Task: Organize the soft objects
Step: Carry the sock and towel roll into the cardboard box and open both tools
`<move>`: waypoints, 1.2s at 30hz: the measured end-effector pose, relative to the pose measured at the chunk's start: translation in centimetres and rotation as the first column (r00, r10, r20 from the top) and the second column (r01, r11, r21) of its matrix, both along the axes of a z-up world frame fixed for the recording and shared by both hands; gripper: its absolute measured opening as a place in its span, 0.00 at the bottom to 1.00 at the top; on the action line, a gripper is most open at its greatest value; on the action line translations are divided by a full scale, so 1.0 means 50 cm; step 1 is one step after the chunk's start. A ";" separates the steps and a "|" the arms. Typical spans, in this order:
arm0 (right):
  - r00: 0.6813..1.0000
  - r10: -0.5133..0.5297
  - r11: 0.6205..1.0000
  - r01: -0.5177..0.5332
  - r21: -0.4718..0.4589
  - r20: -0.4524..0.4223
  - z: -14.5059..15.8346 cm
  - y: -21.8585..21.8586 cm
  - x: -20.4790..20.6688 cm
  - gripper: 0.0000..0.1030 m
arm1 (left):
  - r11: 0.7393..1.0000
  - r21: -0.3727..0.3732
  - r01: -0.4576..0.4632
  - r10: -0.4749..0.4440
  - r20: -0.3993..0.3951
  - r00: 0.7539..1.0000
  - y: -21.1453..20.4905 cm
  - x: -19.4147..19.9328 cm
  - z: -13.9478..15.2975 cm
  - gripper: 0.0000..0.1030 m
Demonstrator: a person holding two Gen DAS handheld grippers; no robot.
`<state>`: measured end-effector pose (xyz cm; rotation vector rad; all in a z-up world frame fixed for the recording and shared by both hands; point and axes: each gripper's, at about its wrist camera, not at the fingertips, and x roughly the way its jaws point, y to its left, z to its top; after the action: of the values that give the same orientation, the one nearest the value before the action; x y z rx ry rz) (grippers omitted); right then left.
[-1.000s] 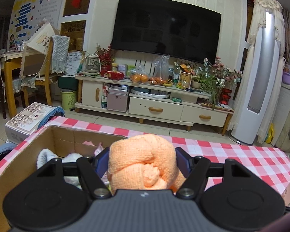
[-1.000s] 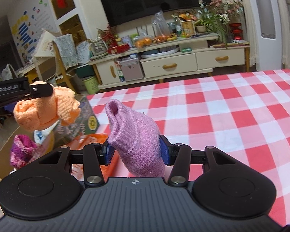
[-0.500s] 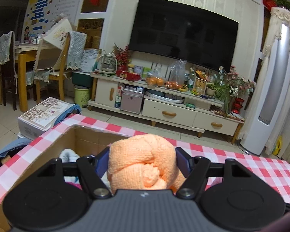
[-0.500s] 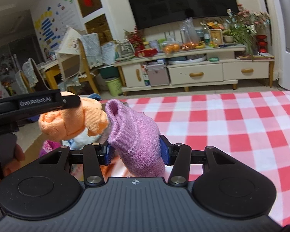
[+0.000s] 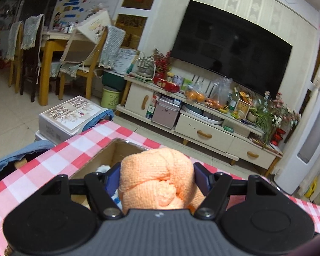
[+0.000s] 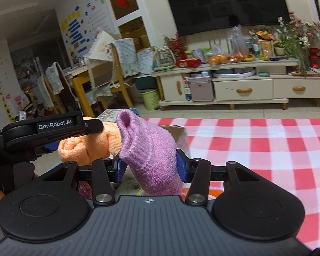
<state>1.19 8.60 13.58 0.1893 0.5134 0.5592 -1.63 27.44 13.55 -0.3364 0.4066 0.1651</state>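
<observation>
My left gripper is shut on a rolled orange sock and holds it above an open cardboard box on the red-checked tablecloth. A white and blue soft item lies inside the box. My right gripper is shut on a pink knitted sock. In the right wrist view the left gripper with the orange sock is just to the left of the pink sock, close beside it. The box's far corner shows behind the pink sock.
The checked table stretches to the right. Beyond its far edge are a TV stand, a white carton on the floor and wooden chairs. An orange item lies low under the right gripper.
Both grippers have lifted and swung left with their socks. The right gripper has come close beside the left one. The box now sits lower and nearer in the left wrist view.
</observation>
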 end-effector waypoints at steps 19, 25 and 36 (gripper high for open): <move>0.990 0.143 0.986 -0.142 -0.090 0.001 -0.046 0.112 0.017 0.63 | 0.995 -0.072 -0.075 0.072 -0.050 0.996 0.053 0.029 -0.025 0.69; 0.987 0.160 0.983 -0.158 -0.096 0.007 -0.042 0.108 -0.014 0.84 | 0.996 -0.061 -0.062 0.059 -0.051 0.997 0.046 0.030 -0.024 0.77; 0.998 0.022 0.997 -0.018 -0.069 0.054 -0.015 0.013 -0.083 0.99 | 1.000 0.007 -0.023 0.023 -0.037 0.999 0.013 -0.001 -0.012 0.94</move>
<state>-2.96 9.25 12.82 0.1031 0.4805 0.5638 -1.67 28.10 12.93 -0.3316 0.4384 0.1953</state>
